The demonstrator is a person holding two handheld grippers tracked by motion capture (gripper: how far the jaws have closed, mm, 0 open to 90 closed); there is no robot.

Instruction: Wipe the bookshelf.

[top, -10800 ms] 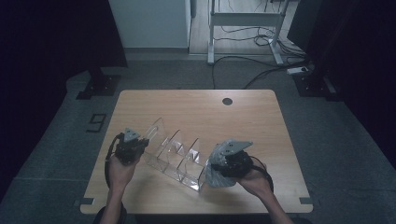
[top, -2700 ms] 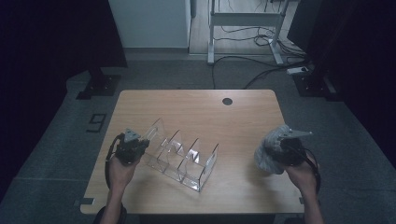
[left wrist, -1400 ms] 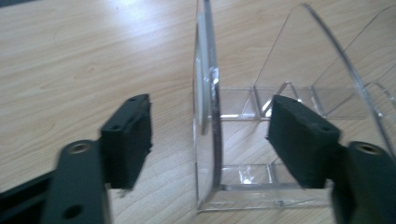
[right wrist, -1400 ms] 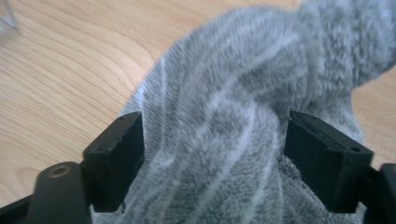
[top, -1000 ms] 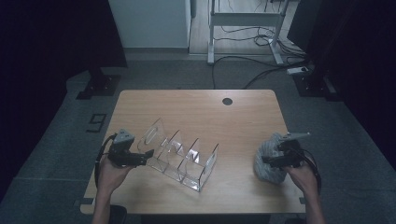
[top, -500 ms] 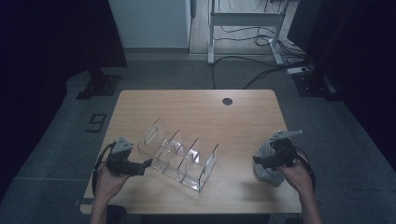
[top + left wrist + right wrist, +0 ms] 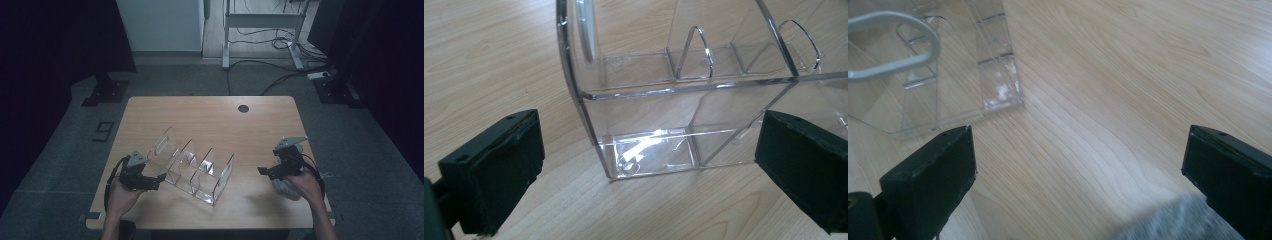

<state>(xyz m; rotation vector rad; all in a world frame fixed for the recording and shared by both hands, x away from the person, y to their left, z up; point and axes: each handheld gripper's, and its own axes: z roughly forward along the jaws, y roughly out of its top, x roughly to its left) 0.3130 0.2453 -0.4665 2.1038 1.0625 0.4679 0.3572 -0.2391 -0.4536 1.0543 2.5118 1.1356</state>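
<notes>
Jaws of the left gripper (image 7: 644, 185) spread wide, bracketing the near corner of the clear plastic organizer (image 7: 684, 100) without touching it. Jaws of the right gripper (image 7: 1078, 180) equally wide, over bare table (image 7: 1128, 75), well apart from the organizer, a grey cloth (image 7: 1178, 222) just beneath. Probably light, rigid, slick and scratch-prone (thin walls may crack if squeezed); best pinched on a wall edge near a divider.
</notes>
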